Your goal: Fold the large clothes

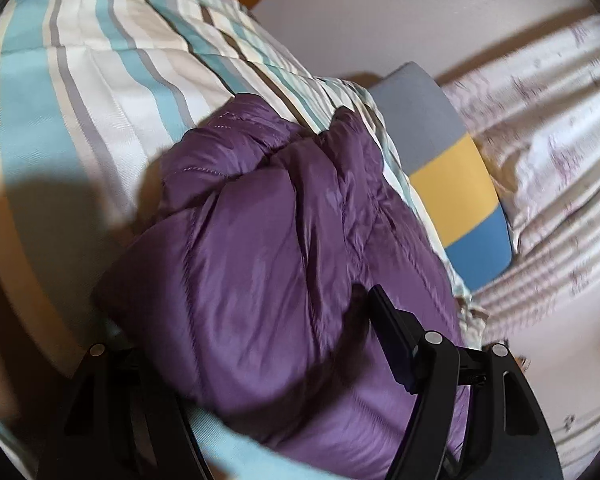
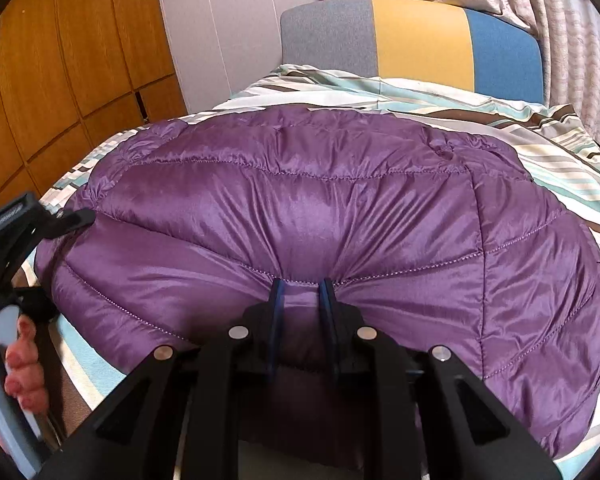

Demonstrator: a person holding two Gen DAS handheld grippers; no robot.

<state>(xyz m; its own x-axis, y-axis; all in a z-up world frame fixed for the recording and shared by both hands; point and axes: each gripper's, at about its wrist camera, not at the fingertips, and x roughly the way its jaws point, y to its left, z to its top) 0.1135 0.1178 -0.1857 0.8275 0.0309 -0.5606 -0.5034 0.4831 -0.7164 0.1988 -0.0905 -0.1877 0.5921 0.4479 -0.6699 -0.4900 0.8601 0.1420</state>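
Angled downward over the bed (image 2: 560, 152), both claws at the near edge of a purple puffer jacket (image 2: 300, 208). Right claw (image 2: 302, 292) clenched on a pinch of the jacket's hem, fabric bunched between its two dark blue pads and radiating creases outward from the grip. Left claw (image 2: 66, 220) seen from the right wrist view at the jacket's left end, tip against the fabric, handle wrapped by a hand (image 2: 24, 368) with red-painted nails. From the left wrist view, left claw (image 1: 236, 328) spread wide around a thick bulge of the jacket; one finger (image 1: 392, 340) lying against the padding, the other hidden behind the fabric, so cannot tell whether truly grasping or merely straddling.

Jacket: glossy, slippery-looking nylon, quilted in puffy channels with visible stitch lines, lying broad and rounded across the bed. Beneath, a bedcover (image 1: 100, 92) in teal, cream, grey and brown stripes, lightly rumpled. Behind, a padded headboard (image 2: 412, 40) in grey, yellow and blue blocks; pale patterned curtains (image 2: 572, 60); wood-grain wardrobe doors (image 2: 60, 60) at left.
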